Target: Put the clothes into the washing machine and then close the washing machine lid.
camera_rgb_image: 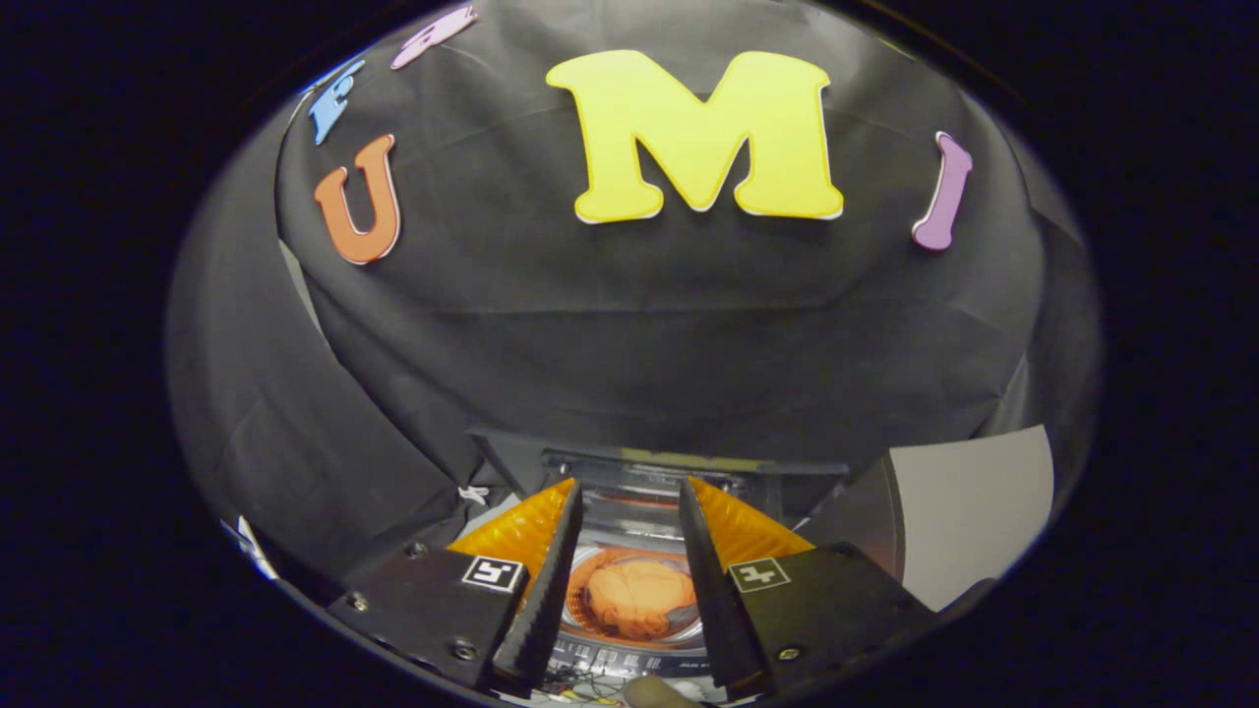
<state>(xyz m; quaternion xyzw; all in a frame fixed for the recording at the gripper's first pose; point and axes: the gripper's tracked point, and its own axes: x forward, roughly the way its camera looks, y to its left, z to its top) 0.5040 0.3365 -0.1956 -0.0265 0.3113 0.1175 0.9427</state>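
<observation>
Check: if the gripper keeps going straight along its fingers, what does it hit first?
Probably the raised washing machine lid, the dark panel standing just beyond the tips of the open gripper. The orange clothes sit in the drum below, between the fingers. Depth is hard to judge here.

A crumpled orange cloth garment [639, 598] lies bunched inside the round drum of the small top-loading washing machine [629, 657]. The machine's dark, glossy lid [649, 470] stands raised at the far side, leaving the drum open.
</observation>
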